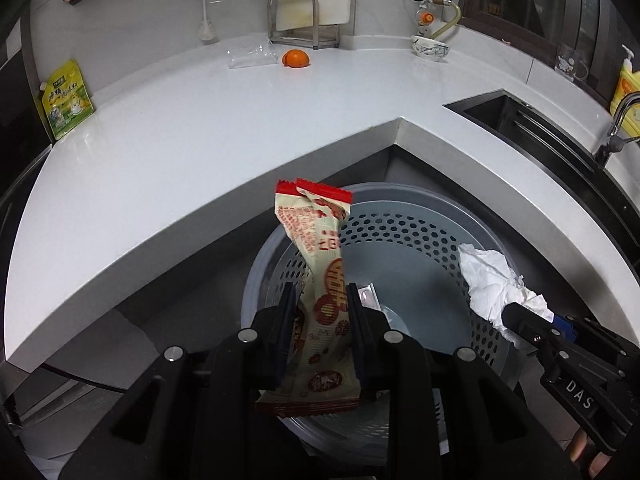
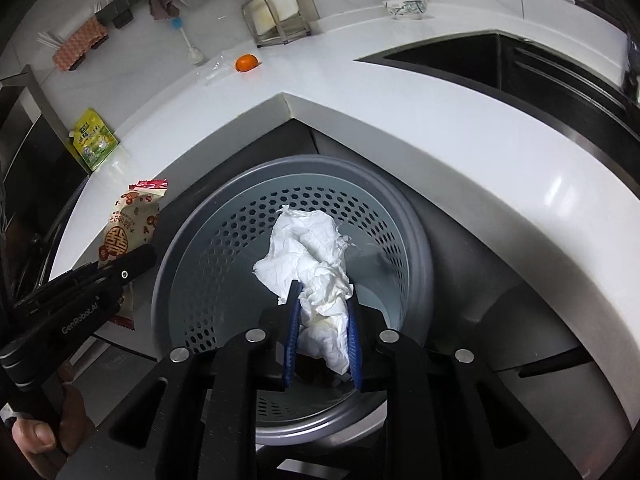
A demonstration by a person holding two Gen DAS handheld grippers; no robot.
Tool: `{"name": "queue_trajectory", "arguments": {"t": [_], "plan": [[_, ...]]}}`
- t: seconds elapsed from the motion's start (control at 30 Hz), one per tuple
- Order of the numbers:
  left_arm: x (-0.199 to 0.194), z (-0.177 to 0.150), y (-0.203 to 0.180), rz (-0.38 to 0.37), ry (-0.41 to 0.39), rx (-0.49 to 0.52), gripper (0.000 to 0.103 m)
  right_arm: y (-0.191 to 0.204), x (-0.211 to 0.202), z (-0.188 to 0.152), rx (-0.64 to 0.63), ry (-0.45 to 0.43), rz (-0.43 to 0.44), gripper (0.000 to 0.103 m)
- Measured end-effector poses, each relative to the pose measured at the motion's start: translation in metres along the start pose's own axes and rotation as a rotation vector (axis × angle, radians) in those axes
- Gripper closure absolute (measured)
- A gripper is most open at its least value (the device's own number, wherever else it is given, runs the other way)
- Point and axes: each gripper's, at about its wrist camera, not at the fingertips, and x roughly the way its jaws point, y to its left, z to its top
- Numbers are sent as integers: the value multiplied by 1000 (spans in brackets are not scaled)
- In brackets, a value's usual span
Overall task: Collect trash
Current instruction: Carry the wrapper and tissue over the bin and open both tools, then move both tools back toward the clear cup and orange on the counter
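Red-cream wrapper, white tissue

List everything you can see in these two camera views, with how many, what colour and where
Snack wrapper: 1, cream and red, held over the bin.
Tissue: 1, white, crumpled, held over the bin.
Bin: 1, grey, perforated, on the floor in the counter corner.
Orange: 1, orange, back of the counter.
Clear plastic bag: 1, beside the orange.
Pouch: 1, yellow-green, counter's left end.
Bowl: 1, white patterned, near the sink.
Sink: 1, dark, right.
Left gripper: black, shut on wrapper.
Right gripper: blue pads, shut on tissue.
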Motion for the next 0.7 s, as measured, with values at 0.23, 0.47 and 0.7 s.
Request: {"name": "queue_trajectory", "arguments": {"t": [0.23, 0.47, 0.7], "plan": [[-13, 1, 1, 13, -57, -9, 31, -6, -11, 4, 25, -49, 2, 49], [-11, 1, 2, 13, -41, -16, 31, -7, -9, 2, 26, -40, 10, 49], [-11, 0, 4, 12, -42, -22, 30, -7, -4, 1, 28, -25, 18, 49]]}}
